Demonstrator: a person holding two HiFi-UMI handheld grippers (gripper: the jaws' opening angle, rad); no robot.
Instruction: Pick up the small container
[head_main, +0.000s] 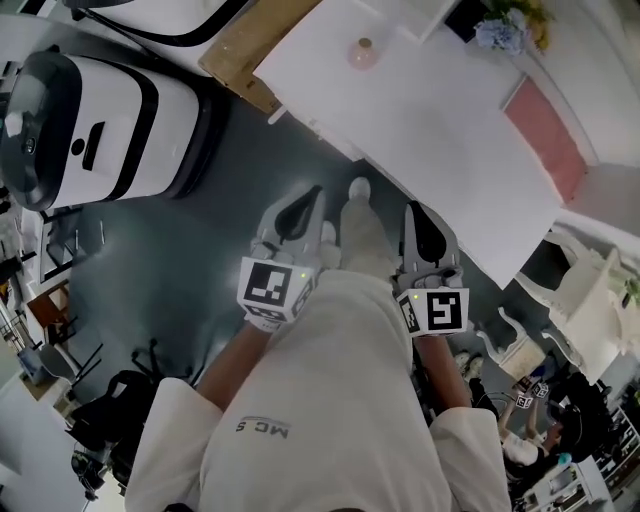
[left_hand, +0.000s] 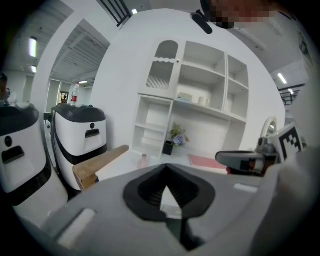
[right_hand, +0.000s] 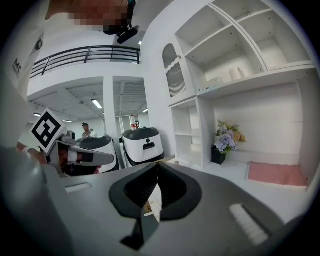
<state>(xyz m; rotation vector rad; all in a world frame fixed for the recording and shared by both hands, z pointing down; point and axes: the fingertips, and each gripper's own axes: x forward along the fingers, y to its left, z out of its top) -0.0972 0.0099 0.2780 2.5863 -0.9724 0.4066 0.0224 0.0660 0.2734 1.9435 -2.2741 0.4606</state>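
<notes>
Both empty: left hand-held gripper (head_main: 300, 203) and right hand-held gripper (head_main: 421, 222) have jaws pressed together with nothing between, held close to the body over the floor. The small container (head_main: 363, 52) stands upright on the far white tabletop (head_main: 430, 130), towards its left end, well apart from both. Looks like a small pinkish lidded jar: probably light, rigid, smooth, easy to tip. Grip across the body below the lid, widening the jaws first. Pink mat (head_main: 545, 140) and flowers (head_main: 503, 33) sit well right. Wooden board (head_main: 245, 45) juts at the left edge, white machine (head_main: 95, 115) further left; neither blocks a straight reach
</notes>
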